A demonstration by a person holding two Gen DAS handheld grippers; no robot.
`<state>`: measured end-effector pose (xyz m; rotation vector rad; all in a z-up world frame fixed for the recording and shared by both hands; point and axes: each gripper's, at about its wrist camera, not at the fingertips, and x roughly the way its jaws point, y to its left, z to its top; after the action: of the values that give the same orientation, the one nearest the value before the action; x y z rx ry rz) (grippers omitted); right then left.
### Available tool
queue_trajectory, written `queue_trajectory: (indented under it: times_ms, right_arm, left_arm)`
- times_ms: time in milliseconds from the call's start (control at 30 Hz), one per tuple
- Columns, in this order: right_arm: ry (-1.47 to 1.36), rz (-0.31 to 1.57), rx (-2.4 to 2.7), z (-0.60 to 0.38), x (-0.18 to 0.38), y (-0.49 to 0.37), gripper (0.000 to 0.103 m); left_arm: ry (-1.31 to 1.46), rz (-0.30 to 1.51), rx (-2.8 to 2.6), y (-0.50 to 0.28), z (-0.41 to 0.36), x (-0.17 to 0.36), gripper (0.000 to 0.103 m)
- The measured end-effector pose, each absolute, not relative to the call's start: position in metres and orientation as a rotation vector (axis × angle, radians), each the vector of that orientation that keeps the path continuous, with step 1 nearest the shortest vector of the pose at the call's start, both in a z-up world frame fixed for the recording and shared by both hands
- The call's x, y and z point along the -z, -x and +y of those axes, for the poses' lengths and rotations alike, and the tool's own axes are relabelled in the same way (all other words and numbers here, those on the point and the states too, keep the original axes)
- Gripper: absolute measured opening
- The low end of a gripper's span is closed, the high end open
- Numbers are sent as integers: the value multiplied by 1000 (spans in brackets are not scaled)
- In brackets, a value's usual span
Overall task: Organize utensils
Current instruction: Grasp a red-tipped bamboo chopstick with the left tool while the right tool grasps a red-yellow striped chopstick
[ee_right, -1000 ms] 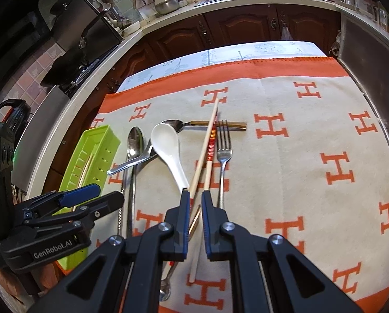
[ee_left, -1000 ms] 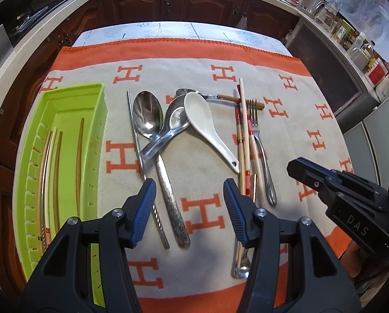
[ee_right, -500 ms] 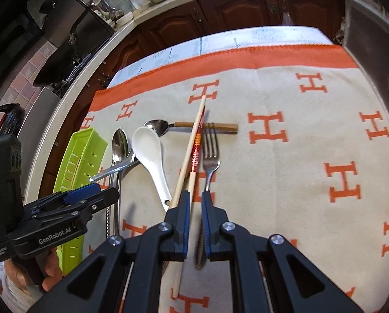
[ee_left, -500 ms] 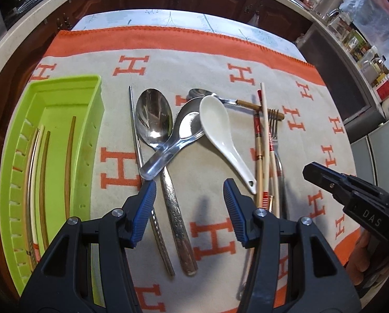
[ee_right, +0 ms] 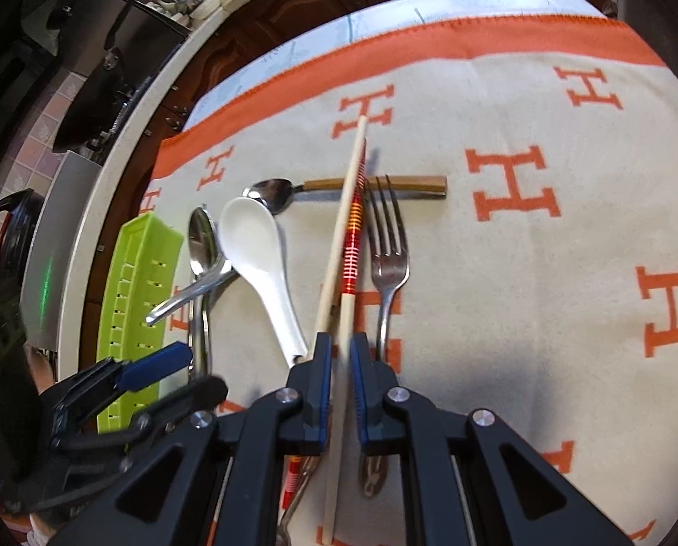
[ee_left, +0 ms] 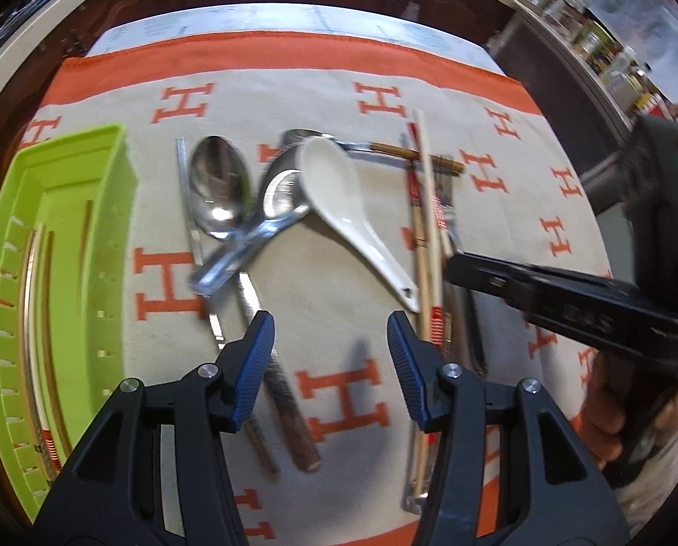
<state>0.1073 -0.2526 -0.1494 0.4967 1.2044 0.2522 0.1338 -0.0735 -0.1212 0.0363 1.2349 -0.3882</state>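
Between our right gripper's [ee_right: 340, 359] nearly closed jaws runs a chopstick [ee_right: 344, 209]; our left gripper [ee_left: 331, 355] hangs open beside the tray [ee_left: 66, 245].

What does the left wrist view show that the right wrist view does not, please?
Only the left wrist view shows chopsticks lying inside the green plastic tray. Only the right wrist view shows the right gripper shut on a plain wooden chopstick. Both show the white ceramic spoon, the steel fork and the open left gripper.
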Motion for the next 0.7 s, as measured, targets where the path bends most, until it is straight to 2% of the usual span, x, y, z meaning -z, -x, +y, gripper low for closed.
queue_trajectory:
  times_ms: [167, 233, 700]
  right_arm:
    - [-512, 1203, -274, -251, 156, -112, 8]
    - [-519, 1201, -272, -252, 157, -112, 6]
    - [-573, 1186, -289, -261, 154, -96, 6]
  left_arm:
    - [-67, 1253, 442, -130, -90, 124, 33]
    - [-71, 1266, 449, -130, -94, 127, 30]
    - [-102, 1315, 490, -124, -109, 140, 30]
